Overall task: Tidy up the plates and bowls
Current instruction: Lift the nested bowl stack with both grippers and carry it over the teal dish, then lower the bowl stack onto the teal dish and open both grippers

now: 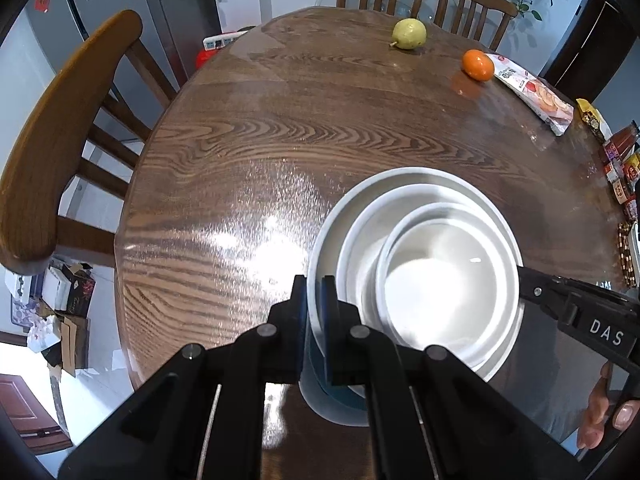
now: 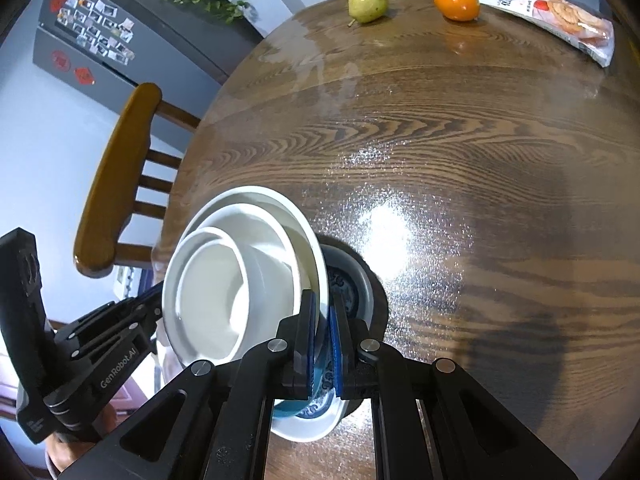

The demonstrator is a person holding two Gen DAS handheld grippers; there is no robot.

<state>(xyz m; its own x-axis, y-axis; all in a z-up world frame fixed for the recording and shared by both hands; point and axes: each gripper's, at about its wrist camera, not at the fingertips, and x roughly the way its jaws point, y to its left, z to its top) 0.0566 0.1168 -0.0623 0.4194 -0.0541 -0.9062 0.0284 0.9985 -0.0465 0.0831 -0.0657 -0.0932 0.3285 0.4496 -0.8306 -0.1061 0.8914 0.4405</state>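
A stack of dishes sits low over the wooden table [image 1: 260, 140]: a large white plate [image 1: 332, 216] carries a medium white bowl [image 1: 360, 248], and a small white bowl [image 1: 432, 280] nests inside that. My left gripper [image 1: 313, 285] is shut on the stack's left rim. In the right wrist view my right gripper [image 2: 322, 306] is shut on the opposite rim of the white plate [image 2: 256, 196]. A blue-patterned plate [image 2: 320, 404] shows just beneath it, over a dark dish [image 2: 362, 280]. Each gripper shows in the other view: the right gripper [image 1: 522, 280] and the left gripper [image 2: 158, 298].
A green pear [image 1: 409, 33], an orange [image 1: 478, 65] and a snack packet [image 1: 532, 96] lie at the table's far side. Small sauce packets [image 1: 622, 160] line the right edge. Wooden chairs stand at the left [image 1: 60, 140] and behind. A hand [image 1: 600, 412] holds the right gripper.
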